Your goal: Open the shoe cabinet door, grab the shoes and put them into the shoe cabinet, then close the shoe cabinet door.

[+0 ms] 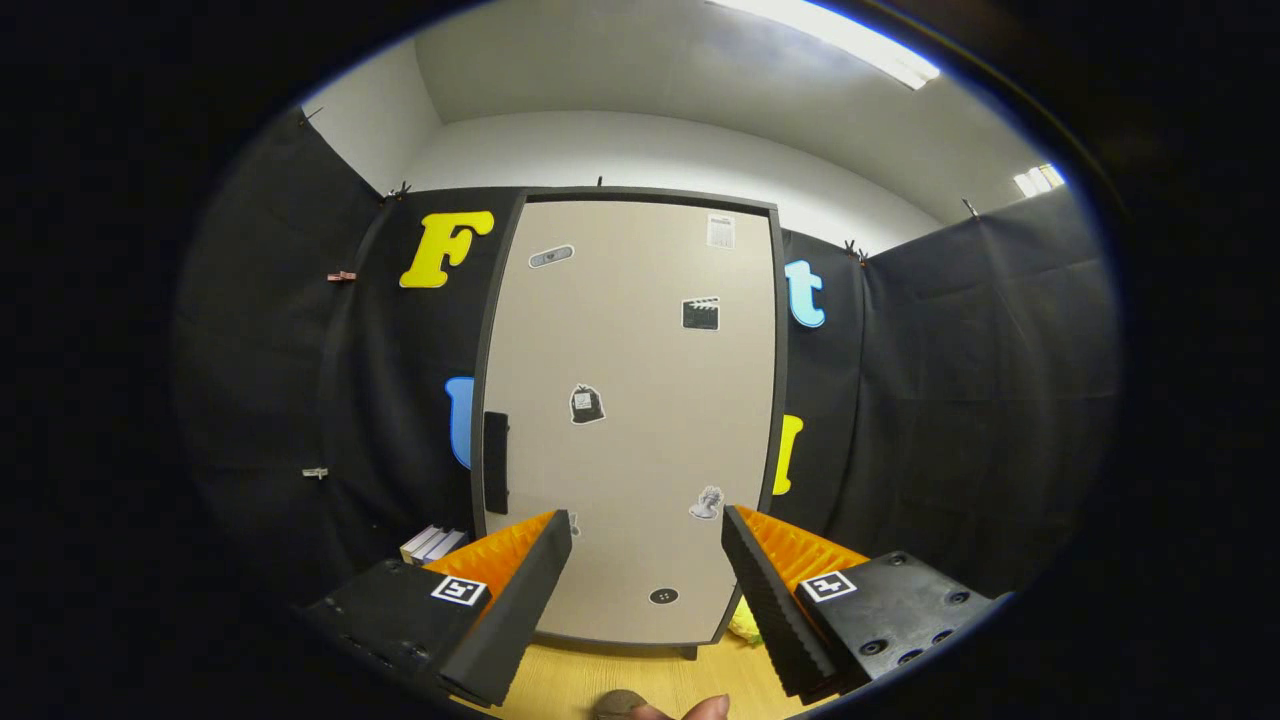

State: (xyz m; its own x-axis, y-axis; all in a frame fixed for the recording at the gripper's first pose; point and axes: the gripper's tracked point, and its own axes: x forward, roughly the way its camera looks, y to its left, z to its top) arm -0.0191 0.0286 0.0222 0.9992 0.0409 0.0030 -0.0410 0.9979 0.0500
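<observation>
Gripper (647, 525) spread wide, empty, facing closed cabinet door (630, 420); upright handle (496, 462) ahead, beyond left finger.

Looks like we're in a staged recording booth, not anyone's home: black cloth walls (950, 400) clipped up around us, plain white room wall and a ceiling strip light (850, 40) at the upper right, and one sticker-covered shoe cabinet (630, 420) mid-frame on a pale wood floor (640, 680).
</observation>
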